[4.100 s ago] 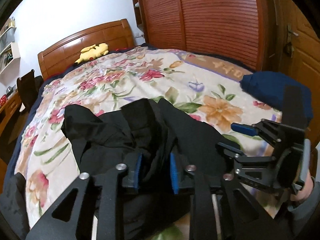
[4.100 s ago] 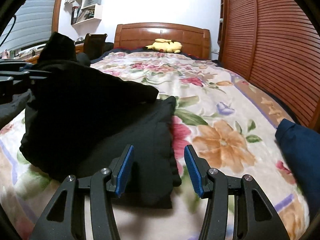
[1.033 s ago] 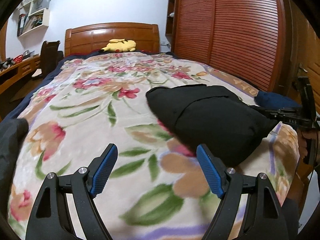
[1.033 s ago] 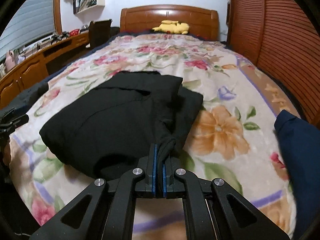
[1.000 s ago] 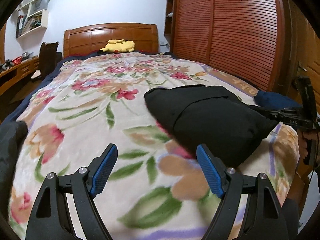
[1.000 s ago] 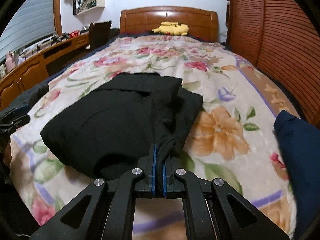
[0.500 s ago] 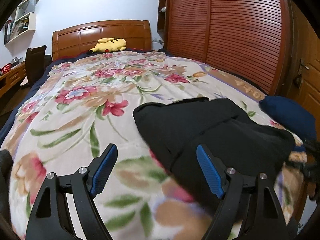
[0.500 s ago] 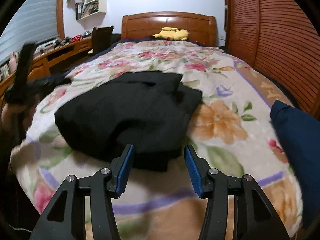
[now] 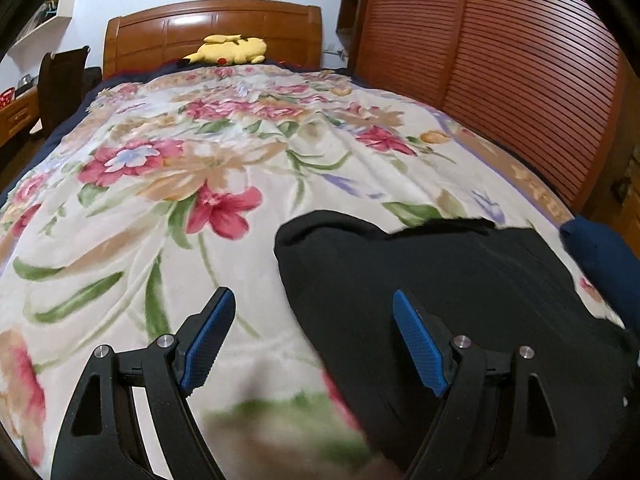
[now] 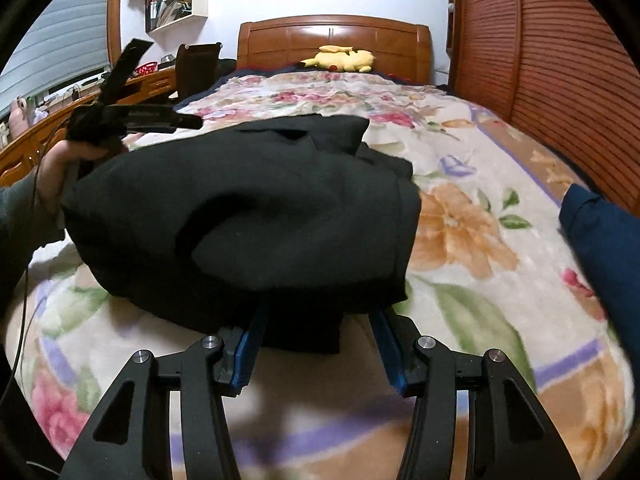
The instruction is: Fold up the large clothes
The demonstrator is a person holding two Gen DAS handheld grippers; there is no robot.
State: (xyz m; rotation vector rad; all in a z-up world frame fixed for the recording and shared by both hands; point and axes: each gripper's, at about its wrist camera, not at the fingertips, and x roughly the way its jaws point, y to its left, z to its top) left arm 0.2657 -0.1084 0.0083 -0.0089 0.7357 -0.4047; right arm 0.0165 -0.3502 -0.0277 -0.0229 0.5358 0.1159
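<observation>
A folded black garment (image 9: 460,288) lies in a thick bundle on the floral bedspread (image 9: 224,168) near the foot of the bed; it also shows in the right wrist view (image 10: 248,216). My left gripper (image 9: 312,340) is open, its right finger over the garment's left part. In the right wrist view the left gripper's body (image 10: 132,114) is at the bundle's far left edge. My right gripper (image 10: 318,346) is open and its fingertips reach under the garment's near edge, the tips hidden by cloth.
A dark blue folded item (image 10: 604,240) lies at the bed's right edge, also in the left wrist view (image 9: 600,248). A yellow plush toy (image 9: 228,48) lies by the wooden headboard (image 10: 332,40). A slatted wooden wardrobe (image 9: 500,68) runs along the right. A desk (image 10: 52,136) stands left.
My right gripper opened, let go of the garment's edge, and now pushes its fingers under the bundle. My left gripper stayed open and moved right, onto the garment's left side.
</observation>
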